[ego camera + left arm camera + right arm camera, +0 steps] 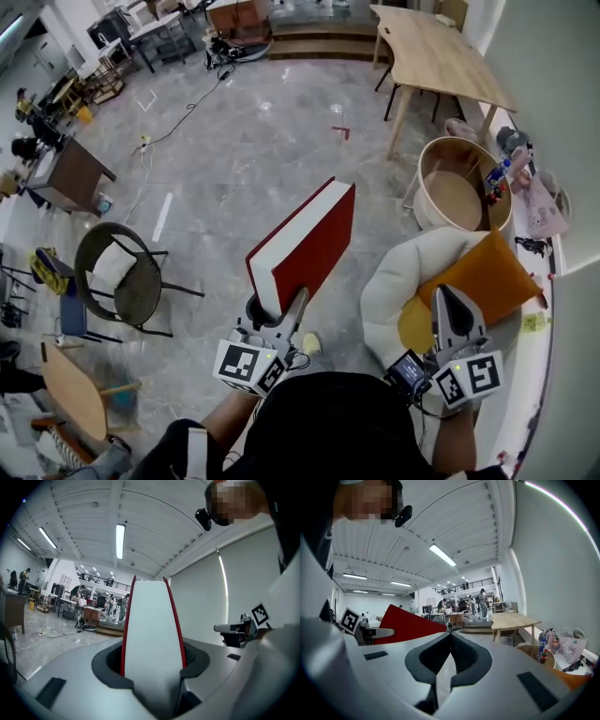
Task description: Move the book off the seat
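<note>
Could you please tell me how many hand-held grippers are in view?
2. The left hand-held gripper is shut on the red book, held above the floor. The right hand-held gripper is shut and empty, near the orange cushion on the white seat. None seems hidden.

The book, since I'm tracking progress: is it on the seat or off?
Off: the left gripper holds the book up, clear of the seat.

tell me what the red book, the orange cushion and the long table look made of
Book: stiff board cover, smooth matte red, with a white paper page block at the edge. Cushion: orange fabric, matte, soft pointed corners; weave too small to tell. Table: pale wood or wood veneer, going by its even tan matte top.
</note>
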`<state>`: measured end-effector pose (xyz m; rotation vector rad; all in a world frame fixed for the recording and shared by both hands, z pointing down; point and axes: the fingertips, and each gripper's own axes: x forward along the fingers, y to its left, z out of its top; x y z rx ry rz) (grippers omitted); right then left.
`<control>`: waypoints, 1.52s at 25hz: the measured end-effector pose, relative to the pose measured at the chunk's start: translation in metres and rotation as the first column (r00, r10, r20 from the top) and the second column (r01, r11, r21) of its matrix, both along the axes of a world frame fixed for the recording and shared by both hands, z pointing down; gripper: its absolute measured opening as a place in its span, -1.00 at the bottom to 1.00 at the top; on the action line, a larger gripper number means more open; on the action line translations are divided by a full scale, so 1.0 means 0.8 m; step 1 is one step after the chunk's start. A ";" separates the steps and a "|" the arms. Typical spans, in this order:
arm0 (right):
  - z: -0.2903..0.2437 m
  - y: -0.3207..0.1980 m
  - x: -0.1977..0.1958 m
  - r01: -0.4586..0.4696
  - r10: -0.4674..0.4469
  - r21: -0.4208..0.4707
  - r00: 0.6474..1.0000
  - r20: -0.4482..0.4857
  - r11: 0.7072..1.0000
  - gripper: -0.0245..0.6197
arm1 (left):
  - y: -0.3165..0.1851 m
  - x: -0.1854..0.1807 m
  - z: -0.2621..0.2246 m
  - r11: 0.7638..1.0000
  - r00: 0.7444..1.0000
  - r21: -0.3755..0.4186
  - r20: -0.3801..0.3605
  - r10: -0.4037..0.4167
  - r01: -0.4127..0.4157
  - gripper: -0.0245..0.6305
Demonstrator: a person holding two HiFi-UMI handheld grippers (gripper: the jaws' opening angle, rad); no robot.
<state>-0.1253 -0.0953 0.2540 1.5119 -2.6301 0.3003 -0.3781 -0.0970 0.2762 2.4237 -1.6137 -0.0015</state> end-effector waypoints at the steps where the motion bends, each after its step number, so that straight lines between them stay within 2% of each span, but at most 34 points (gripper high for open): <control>1: 0.002 -0.007 -0.012 -0.011 0.011 -0.002 1.000 0.003 1.000 -0.88 | -0.008 -0.010 0.002 1.000 1.000 0.000 0.003 0.014 -0.014 -0.20; 7: 0.000 -0.041 -0.073 -0.048 0.048 0.019 0.999 -0.014 0.999 -0.88 | -0.042 -0.059 -0.001 0.998 0.998 0.010 0.031 0.062 -0.062 -0.20; 10: -0.004 -0.054 -0.083 -0.066 0.066 0.027 0.998 -0.009 0.997 -0.88 | -0.058 -0.075 -0.006 0.997 0.999 0.052 -0.009 0.054 -0.053 -0.20; 14: -0.019 -0.072 -0.078 -0.105 0.105 0.059 0.994 -0.003 0.993 -0.88 | -0.081 -0.092 -0.011 0.998 0.998 0.057 -0.051 0.037 -0.034 -0.20; 21: -0.026 -0.128 -0.040 -0.191 0.192 0.103 0.981 0.003 0.976 -0.88 | -0.144 -0.089 -0.014 0.995 0.998 0.077 0.001 0.070 -0.070 -0.20; 25: -0.016 -0.184 -0.006 -0.232 0.235 0.116 0.972 -0.011 0.966 -0.88 | -0.216 -0.063 -0.014 0.990 0.994 0.086 -0.002 0.112 -0.111 -0.20; 32: -0.004 -0.293 0.082 -0.340 0.342 0.092 0.940 -0.009 0.936 -0.88 | -0.363 0.025 -0.009 0.974 0.976 0.057 0.024 0.216 -0.218 -0.20; 38: -0.008 -0.363 0.149 -0.414 0.414 0.082 0.910 0.016 0.907 -0.88 | -0.461 0.090 -0.022 0.958 0.960 0.060 0.020 0.278 -0.279 -0.20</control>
